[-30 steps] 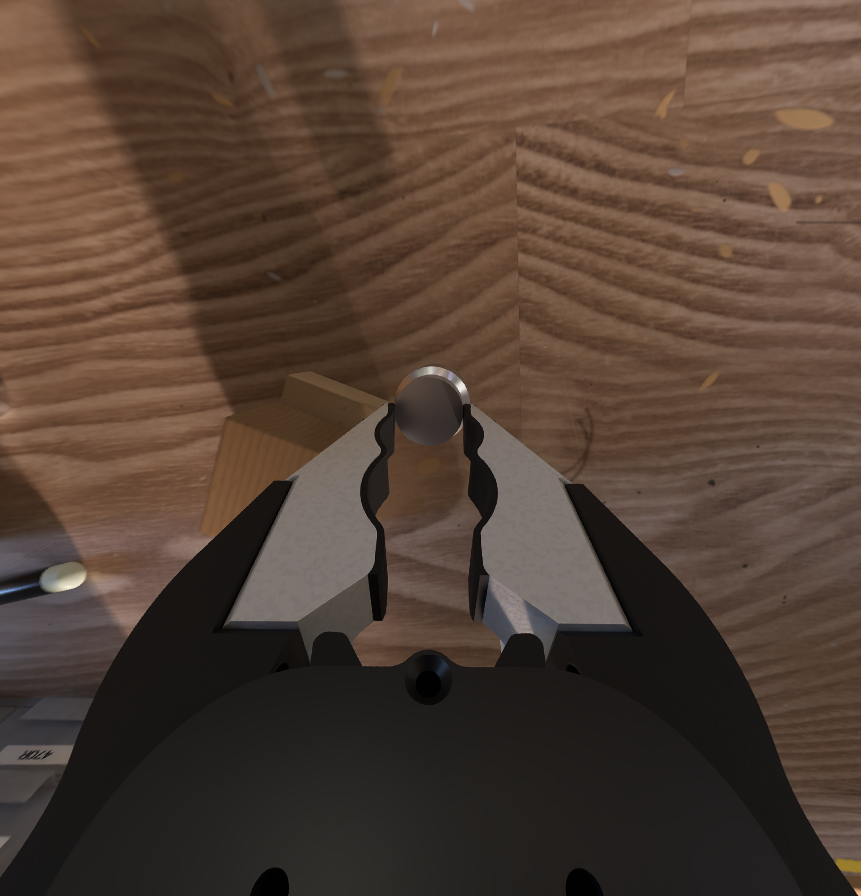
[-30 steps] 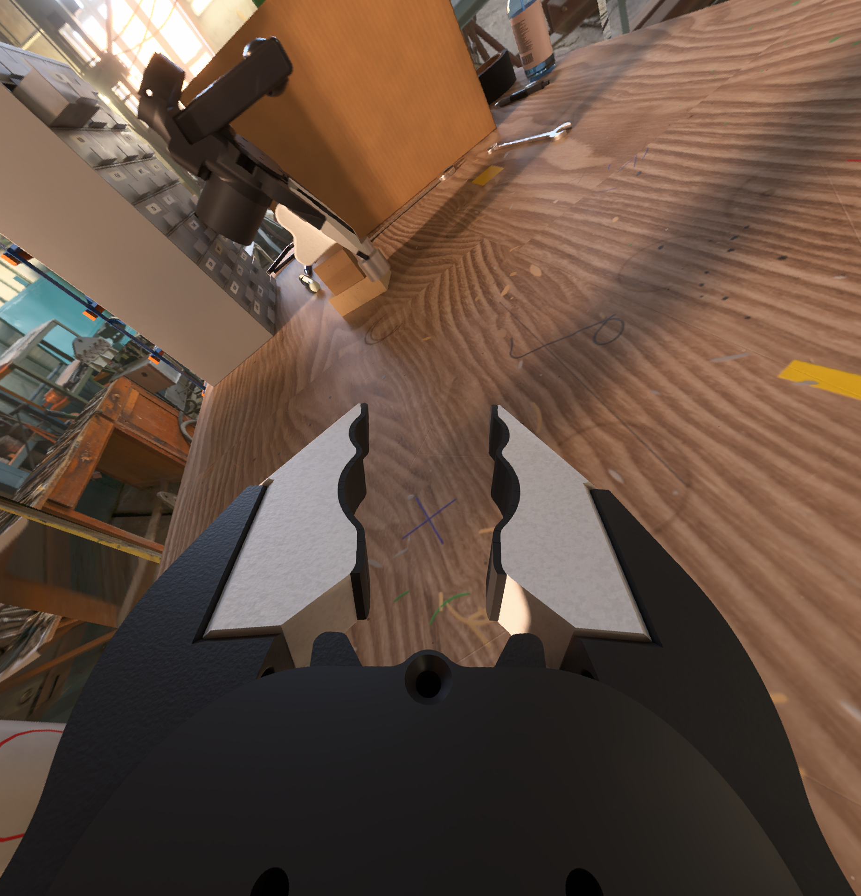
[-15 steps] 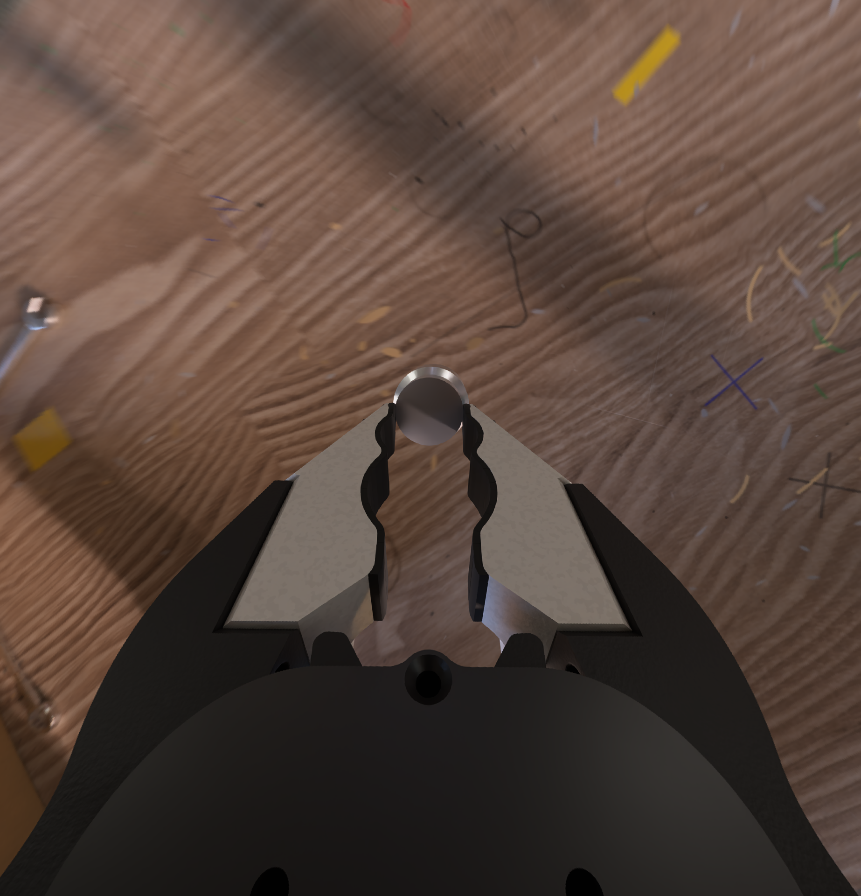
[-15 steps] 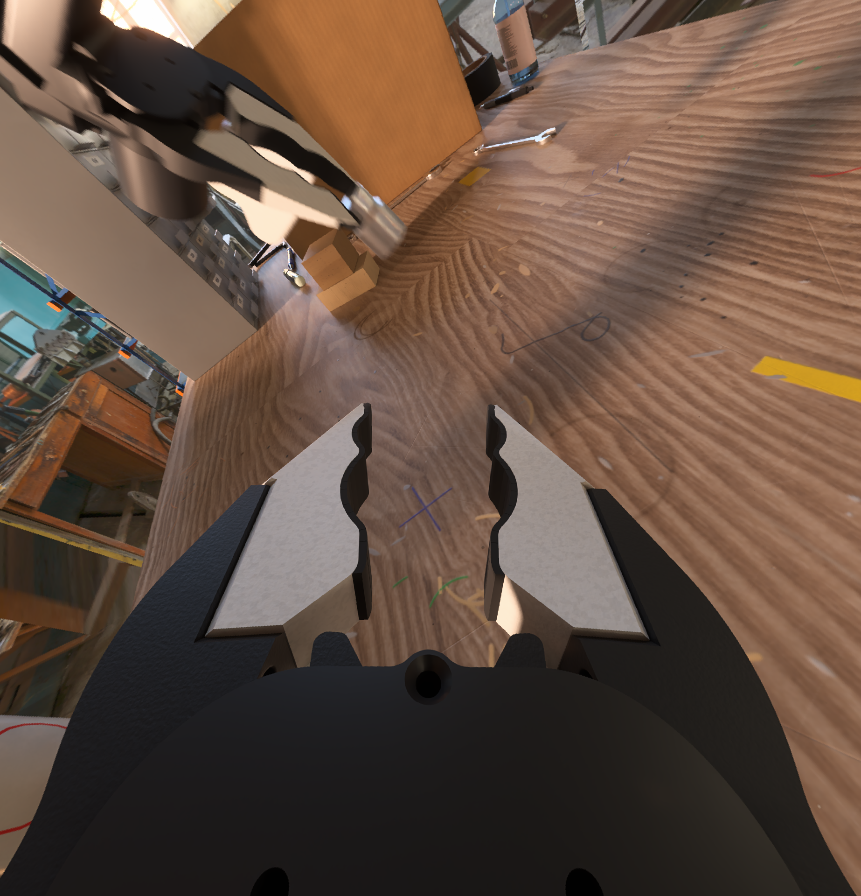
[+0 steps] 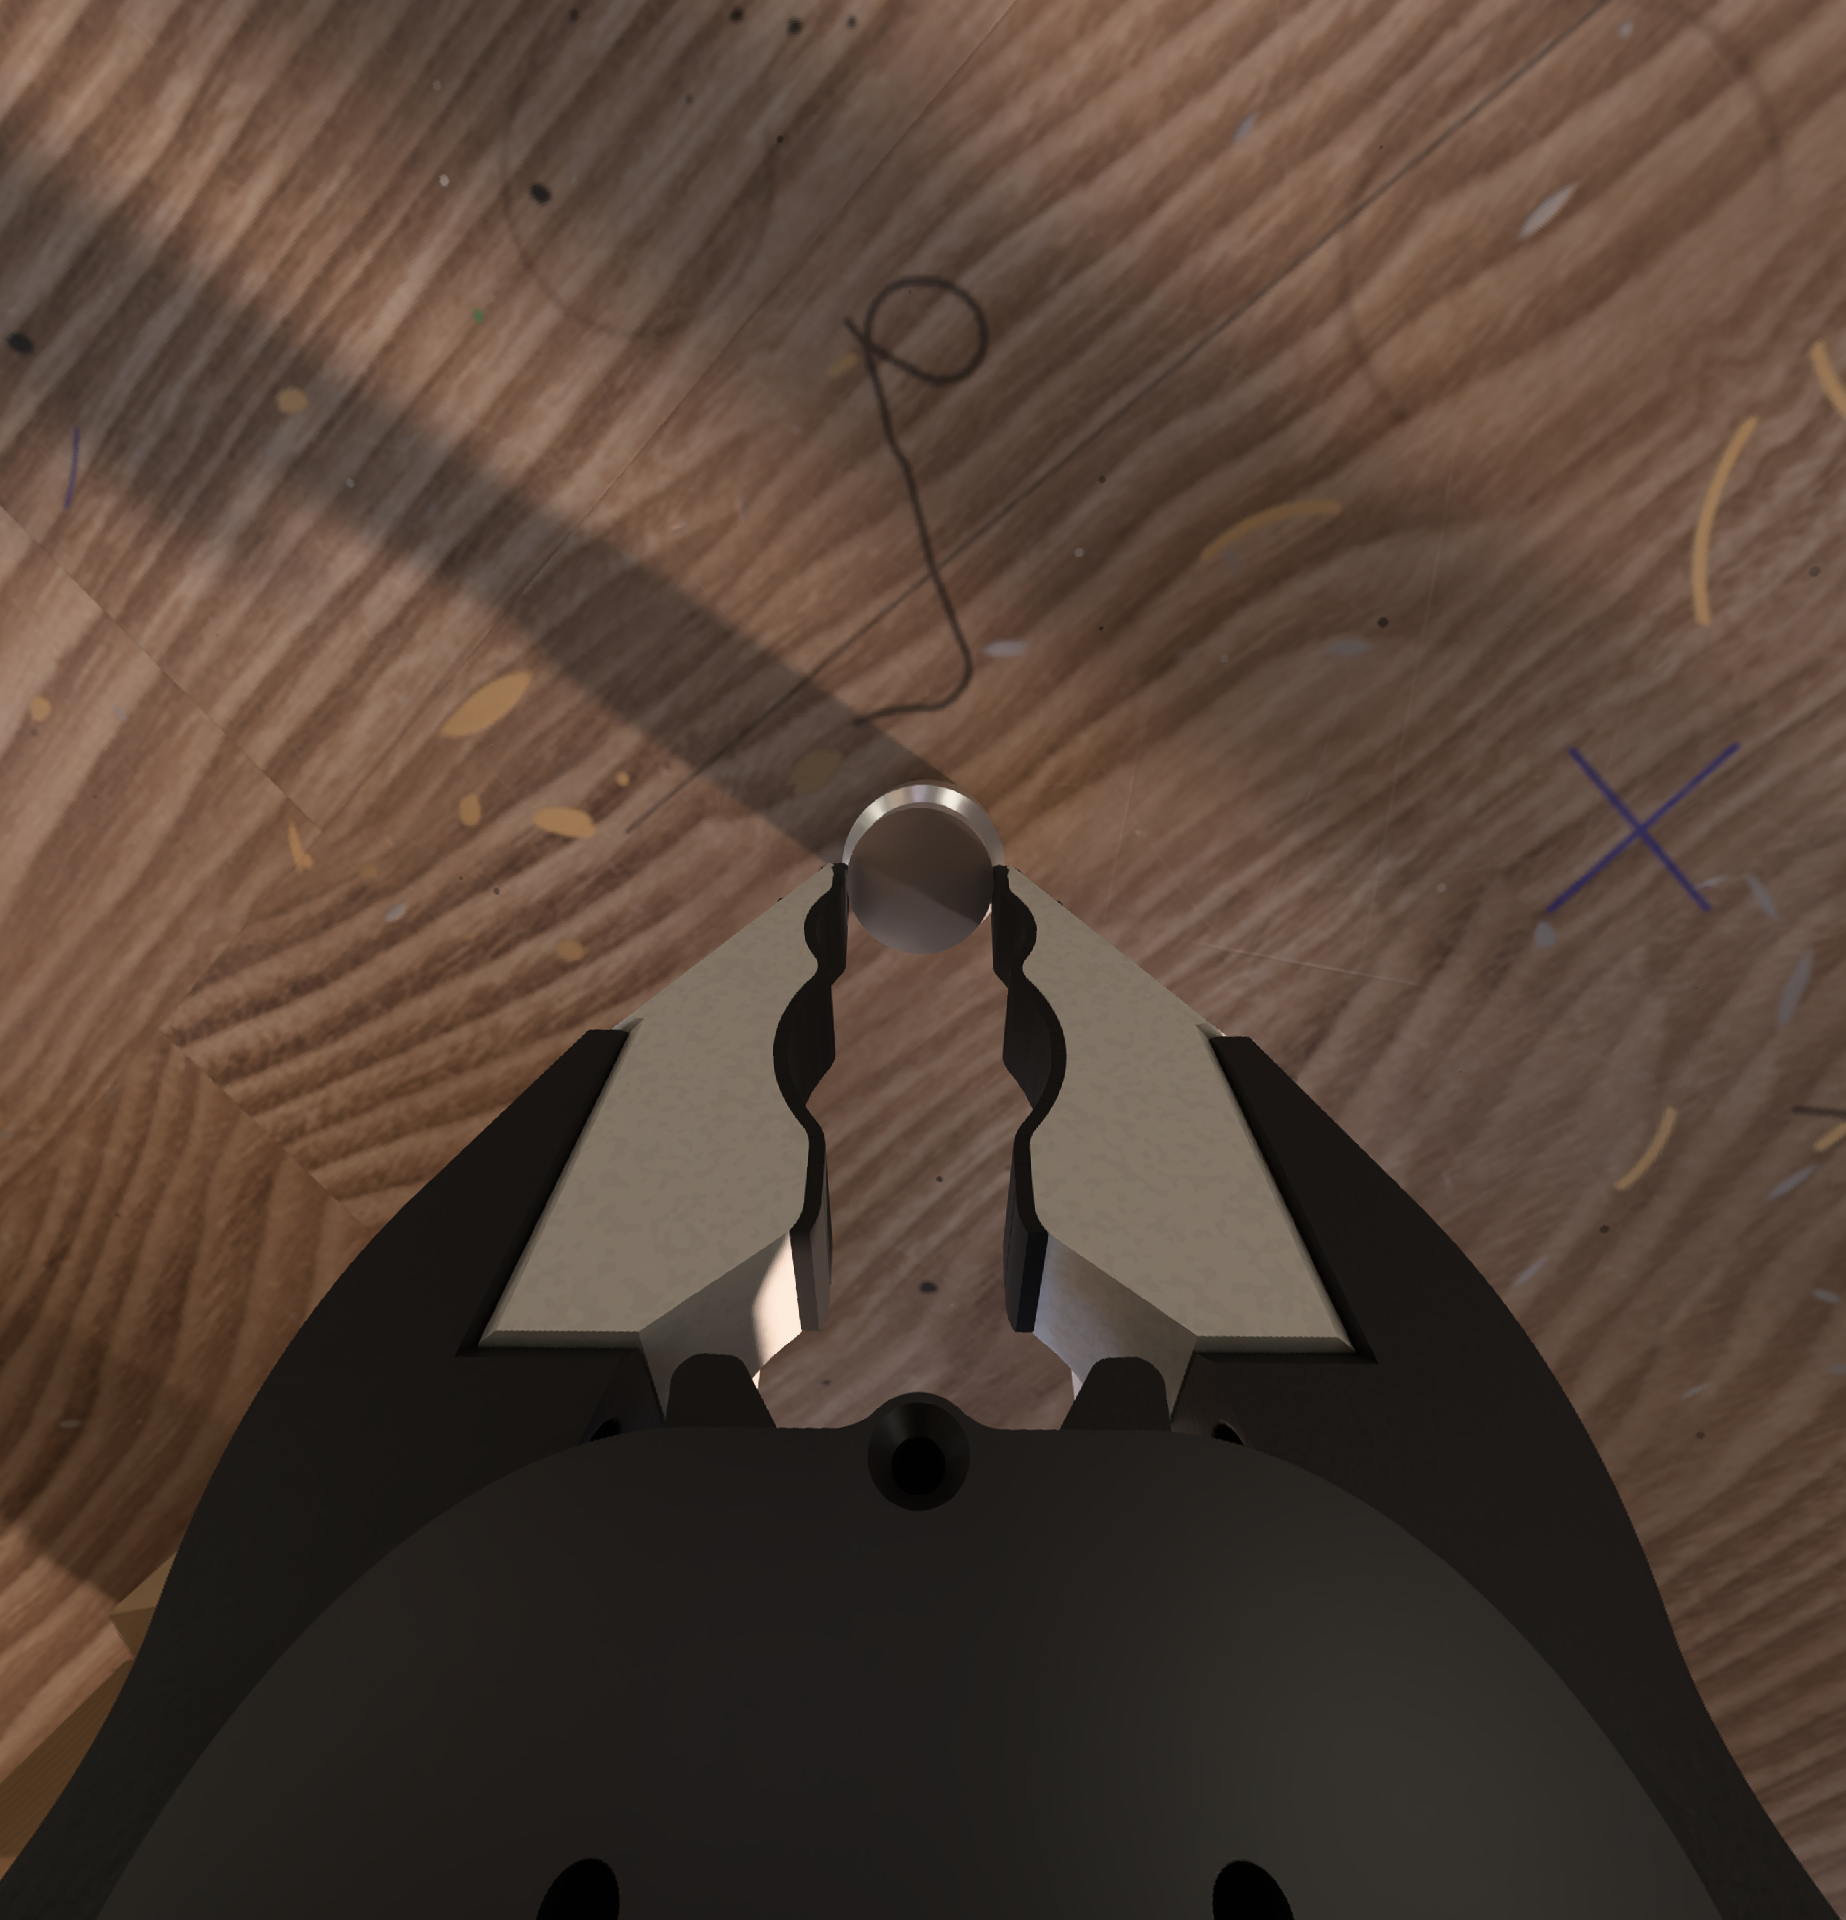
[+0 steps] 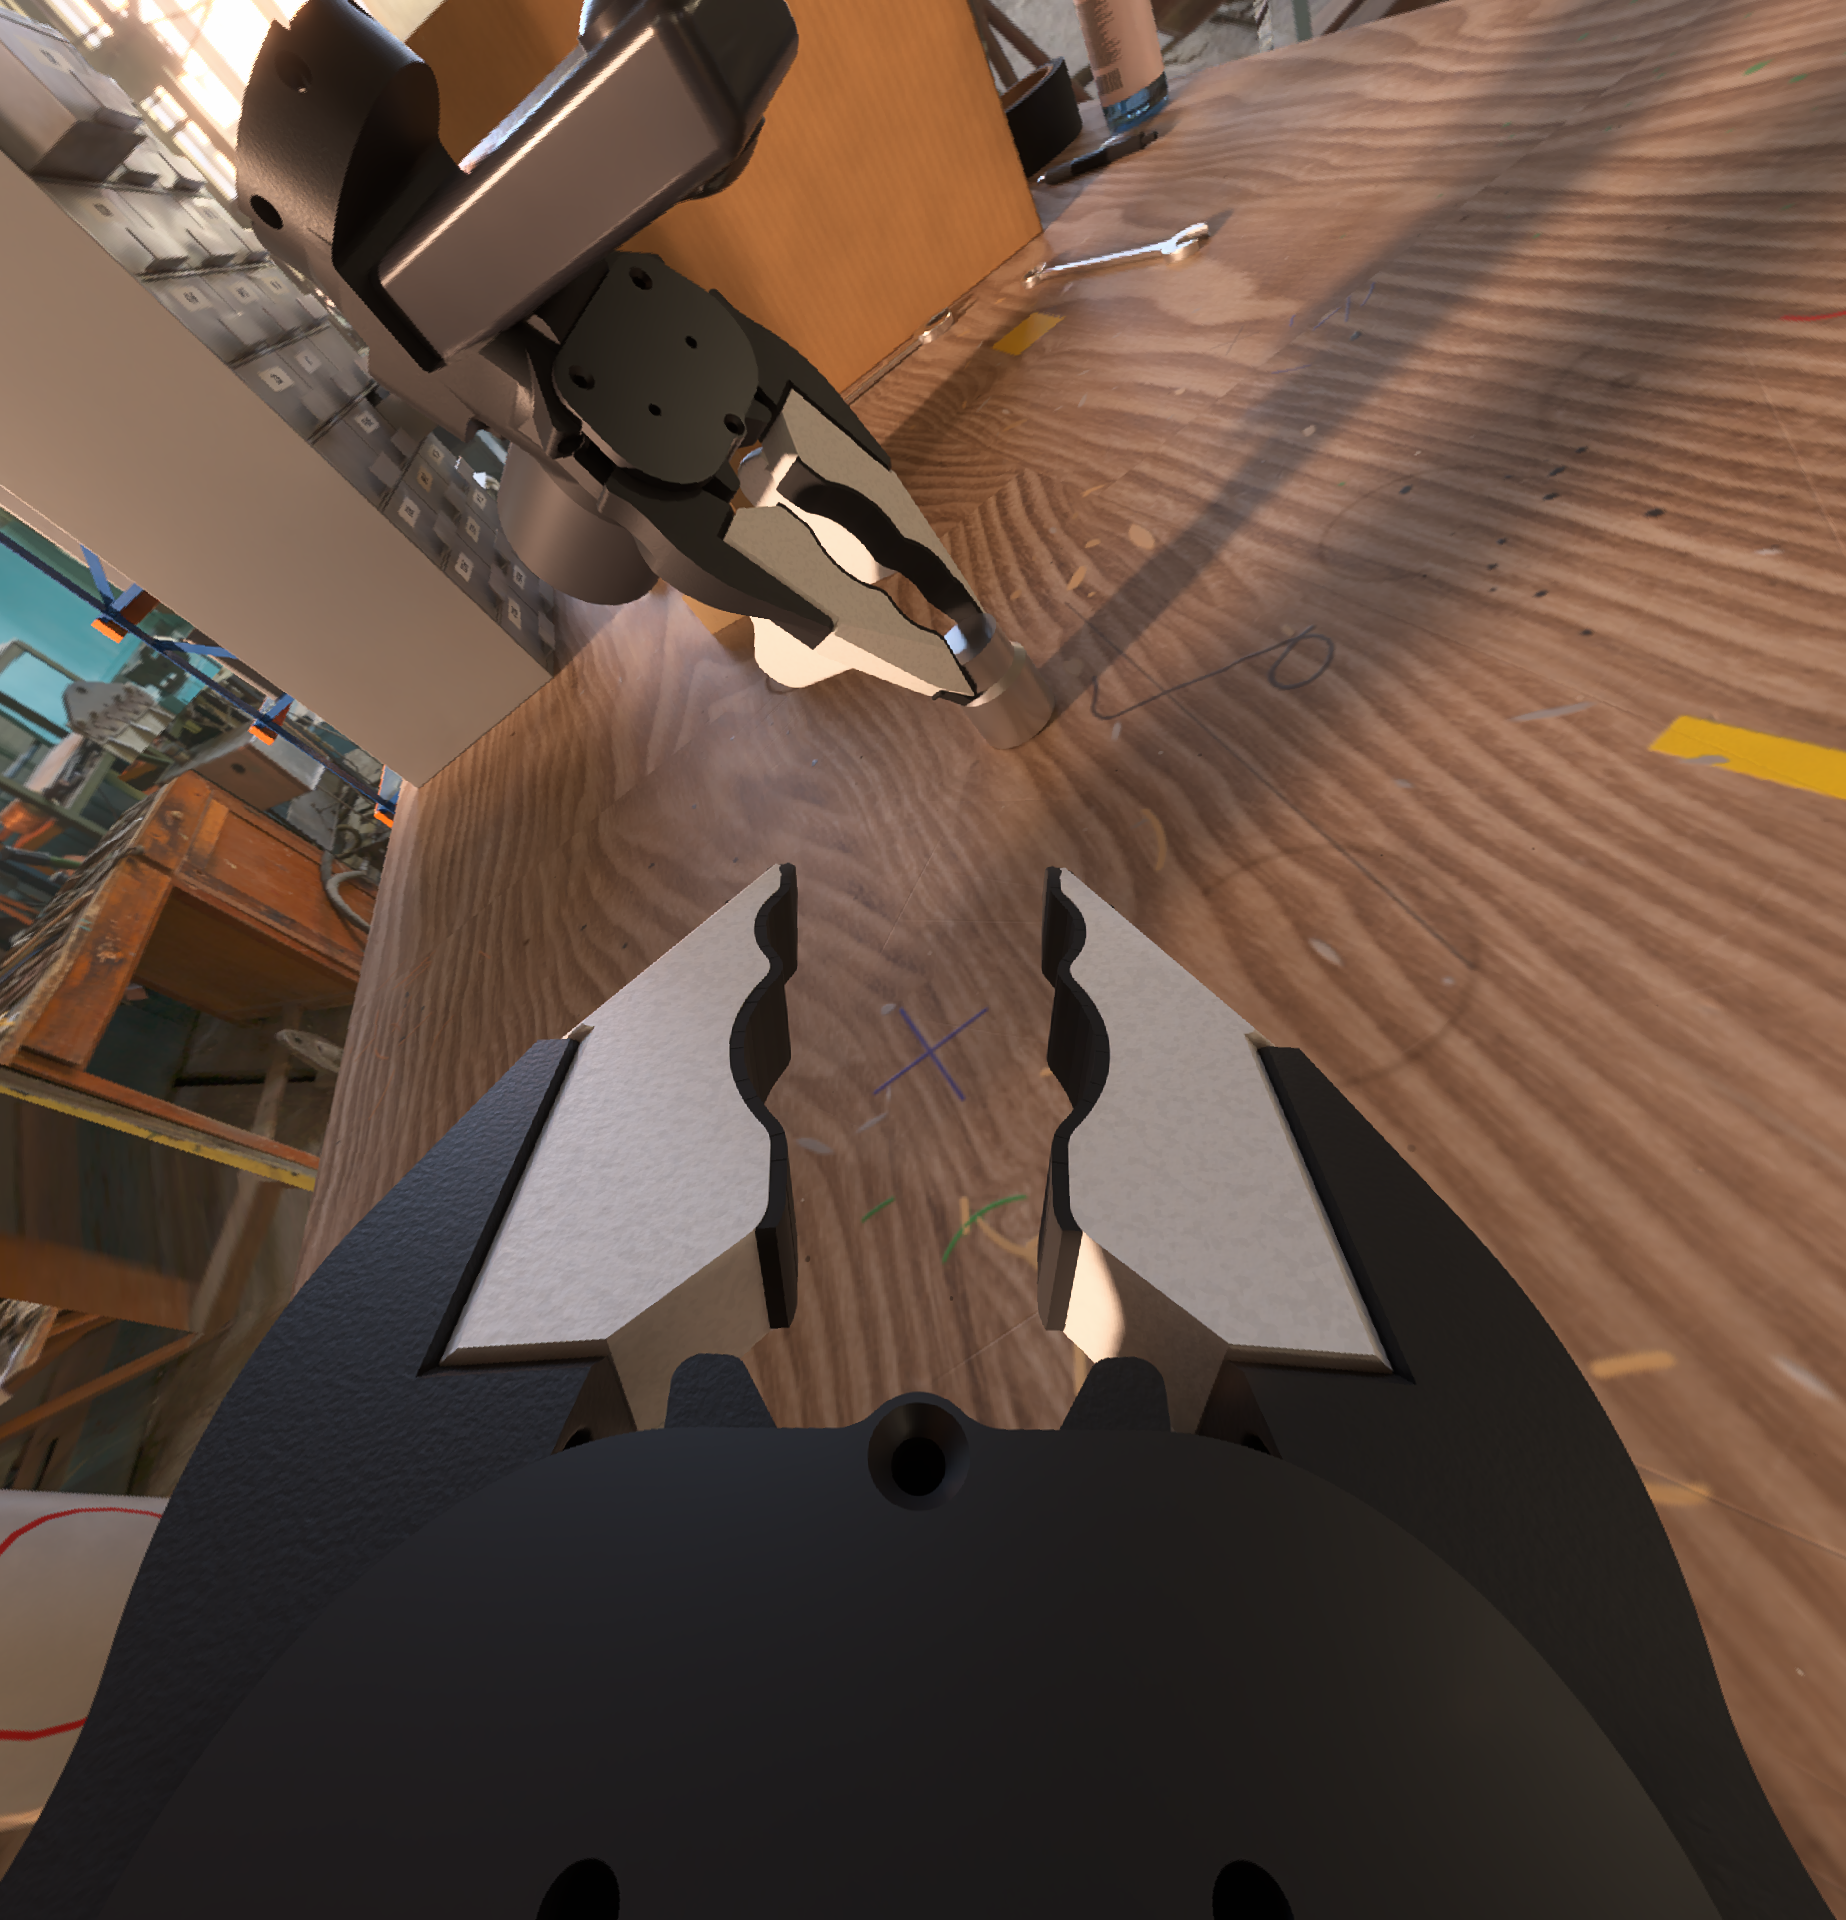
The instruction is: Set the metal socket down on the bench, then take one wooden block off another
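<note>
My left gripper [image 5: 921,871] is shut on the metal socket [image 5: 919,896], a short silver cylinder held upright between the fingertips. In the right wrist view the left gripper [image 6: 963,665] holds the socket [image 6: 1012,707] with its lower end at or just above the wooden bench [image 6: 1418,935]; I cannot tell if it touches. A corner of a wooden block [image 5: 134,1621] shows at the lower left of the left wrist view. The blocks are mostly hidden behind the left gripper in the right wrist view. My right gripper [image 6: 919,883] is open and empty, low over the bench.
A wrench [image 6: 1116,255], a strip of yellow tape [image 6: 1771,758], a tall brown box [image 6: 846,156] and a bottle [image 6: 1116,52] lie toward the far side. A blue cross mark [image 6: 929,1051] is under my right gripper. The bench edge [image 6: 379,935] runs on the left.
My left gripper has carried the socket away from the wooden blocks toward the middle of the bench and come lower. My right gripper has barely moved and stays open.
</note>
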Robot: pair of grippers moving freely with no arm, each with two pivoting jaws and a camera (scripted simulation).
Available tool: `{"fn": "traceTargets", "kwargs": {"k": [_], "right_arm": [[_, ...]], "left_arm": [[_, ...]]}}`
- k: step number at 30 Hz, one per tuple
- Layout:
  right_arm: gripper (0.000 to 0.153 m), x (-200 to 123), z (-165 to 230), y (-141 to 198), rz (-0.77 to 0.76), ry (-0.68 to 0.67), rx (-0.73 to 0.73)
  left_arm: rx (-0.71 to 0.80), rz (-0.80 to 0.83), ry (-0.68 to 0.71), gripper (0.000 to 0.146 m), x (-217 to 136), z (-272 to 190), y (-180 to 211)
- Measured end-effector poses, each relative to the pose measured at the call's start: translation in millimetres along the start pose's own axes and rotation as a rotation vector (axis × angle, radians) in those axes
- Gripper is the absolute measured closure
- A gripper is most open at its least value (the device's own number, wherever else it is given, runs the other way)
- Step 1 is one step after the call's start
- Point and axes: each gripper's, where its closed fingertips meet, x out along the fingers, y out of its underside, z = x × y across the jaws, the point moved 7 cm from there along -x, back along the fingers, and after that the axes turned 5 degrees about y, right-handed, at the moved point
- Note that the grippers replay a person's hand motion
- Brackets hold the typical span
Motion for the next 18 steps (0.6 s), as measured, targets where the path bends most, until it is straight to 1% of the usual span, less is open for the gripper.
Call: {"fn": "traceTargets", "kwargs": {"k": [2,4,5,7,9,13,16,18], "right_arm": [[0.105,2,1,1,0.006,-0.005,0.001],[0.105,3,1,1,0.012,-0.008,0.0],[0.105,4,1,1,0.014,-0.008,-0.001],[0.105,5,1,1,0.018,-0.01,0.0],[0.105,7,0,1,0.025,-0.009,-0.001],[0.106,10,-3,1,0.034,-0.001,-0.001],[0.106,15,-6,1,0.04,-0.015,0.016],[0.106,20,-7,2,0.046,-0.036,0.033]], "left_arm": [[-0.012,-0.011,0.012,0.118,1,-1,1],[-0.031,-0.025,0.015,0.097,3,-3,6],[-0.042,-0.035,0.013,0.089,2,-4,8],[-0.078,-0.073,0.012,0.081,-8,-6,16],[-0.126,-0.149,0.032,0.079,-29,-9,28],[-0.246,-0.363,0.074,0.079,-95,-10,73],[-0.359,-0.455,0.021,0.075,-141,4,117],[-0.405,-0.453,-0.058,0.074,-161,19,143]]}}
